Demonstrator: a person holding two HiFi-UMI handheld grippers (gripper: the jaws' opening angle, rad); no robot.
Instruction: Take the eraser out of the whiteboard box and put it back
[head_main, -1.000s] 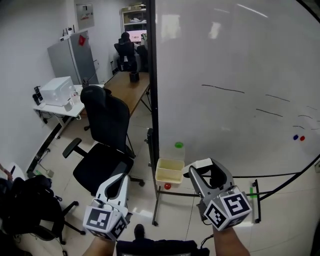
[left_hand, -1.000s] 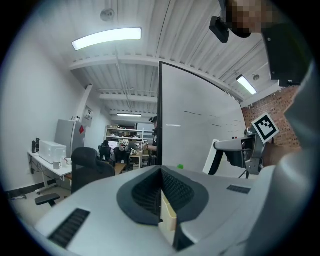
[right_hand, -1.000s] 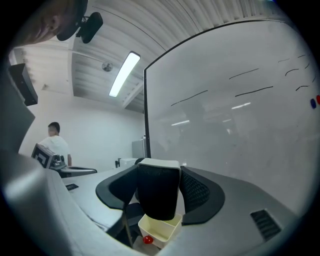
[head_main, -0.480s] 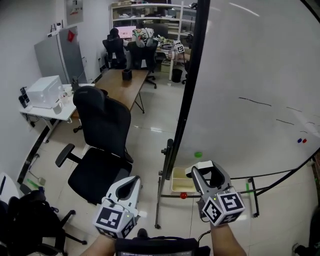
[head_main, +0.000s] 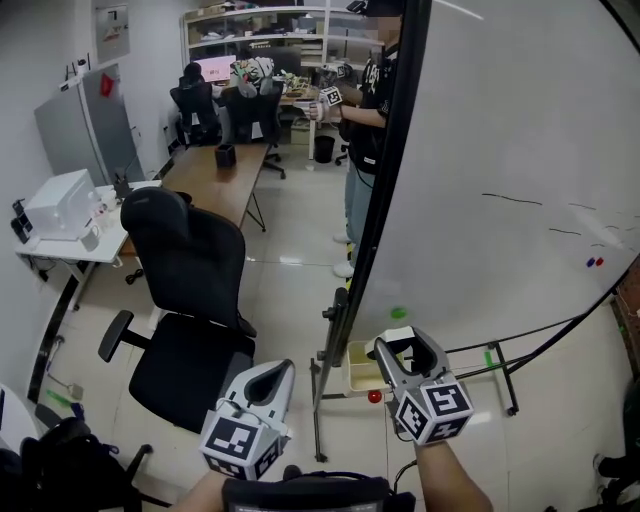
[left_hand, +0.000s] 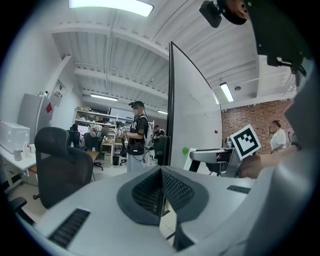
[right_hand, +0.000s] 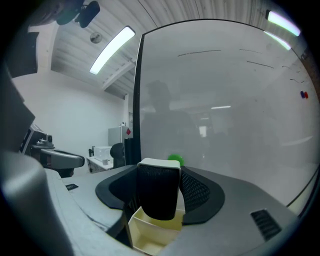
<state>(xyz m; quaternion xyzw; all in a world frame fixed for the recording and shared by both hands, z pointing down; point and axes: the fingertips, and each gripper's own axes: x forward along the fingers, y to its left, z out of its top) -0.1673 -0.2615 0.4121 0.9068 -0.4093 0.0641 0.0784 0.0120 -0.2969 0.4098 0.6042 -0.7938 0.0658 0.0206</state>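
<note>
Black-felt eraser (right_hand: 159, 192) upright, clamped between my right gripper (head_main: 405, 348) fingers; cream whiteboard box (right_hand: 148, 239) just below and ahead, so I'd lower it; left gripper (left_hand: 161, 195) fingers pressed together, empty, farther off.

The floor (head_main: 290, 295) has pale, shiny tiles. A large whiteboard (head_main: 520, 150) on a black stand fills the head view from 1 to 4 o'clock. A black office chair (head_main: 185, 290) stands at 9 o'clock, near the middle. Further out at 9 o'clock is a white desk (head_main: 112, 228) with a white machine (head_main: 60, 203) on it, beside the white wall (head_main: 35, 70). A grey cabinet (head_main: 85, 130) stands at 10 o'clock, a long brown table (head_main: 215, 185) at 11 o'clock, and shelves (head_main: 265, 20) at 12 o'clock. In the left gripper view a strip light (left_hand: 111, 4) shines on the ceiling, and a brick wall (left_hand: 240, 120) shows at 3 o'clock.
</note>
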